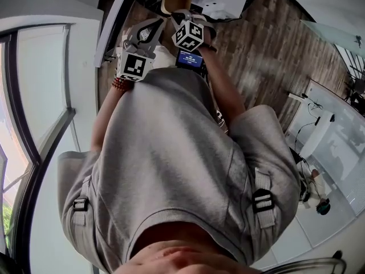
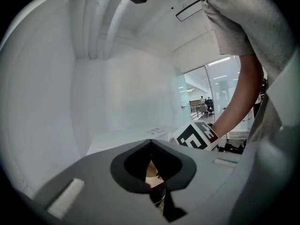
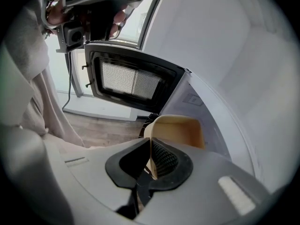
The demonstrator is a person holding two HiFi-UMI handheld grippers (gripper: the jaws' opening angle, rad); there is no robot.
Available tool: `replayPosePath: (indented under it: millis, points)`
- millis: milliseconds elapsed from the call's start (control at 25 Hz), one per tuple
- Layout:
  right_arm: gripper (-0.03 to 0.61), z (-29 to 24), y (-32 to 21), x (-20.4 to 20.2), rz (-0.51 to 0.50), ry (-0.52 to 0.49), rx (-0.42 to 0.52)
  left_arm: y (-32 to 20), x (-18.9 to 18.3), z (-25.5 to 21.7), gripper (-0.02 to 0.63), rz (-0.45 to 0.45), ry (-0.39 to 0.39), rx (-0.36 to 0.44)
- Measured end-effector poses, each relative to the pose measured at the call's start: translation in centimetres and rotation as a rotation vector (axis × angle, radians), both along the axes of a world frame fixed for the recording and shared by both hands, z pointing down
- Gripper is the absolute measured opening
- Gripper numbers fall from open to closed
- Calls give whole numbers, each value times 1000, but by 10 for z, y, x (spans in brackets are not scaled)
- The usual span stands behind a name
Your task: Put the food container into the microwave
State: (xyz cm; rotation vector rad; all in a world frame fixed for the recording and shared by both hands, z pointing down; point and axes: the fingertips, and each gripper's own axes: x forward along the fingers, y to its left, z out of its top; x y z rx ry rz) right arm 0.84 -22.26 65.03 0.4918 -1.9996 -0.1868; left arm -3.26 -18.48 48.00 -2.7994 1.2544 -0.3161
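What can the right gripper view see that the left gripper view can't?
Only the right gripper view shows the microwave door, standing open with its mesh window. Only the left gripper view shows the other gripper's marker cube, the person's bare arm and a bright glass-walled hall far off. Both views show their own fingers closed on the beige food container, though the left gripper view catches only a sliver of it. Both also show the person's grey shirt.

The food container [image 3: 180, 130] is smooth, matt beige plastic. The microwave door [image 3: 131, 81] has a glossy dark frame around fine perforated metal mesh. The right tongs [image 3: 150, 150] have black dimpled pads [image 3: 165, 159]. The floor [image 1: 268, 44] is grained wood planks, and the shirt [image 1: 171, 170] is soft grey cloth.
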Motion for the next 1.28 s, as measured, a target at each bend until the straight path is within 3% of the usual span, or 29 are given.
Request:
replayPosePath:
  millis: [1280]
  points:
    - [25, 26, -50, 12, 56, 45, -12, -48, 32, 21, 2, 113, -43, -56]
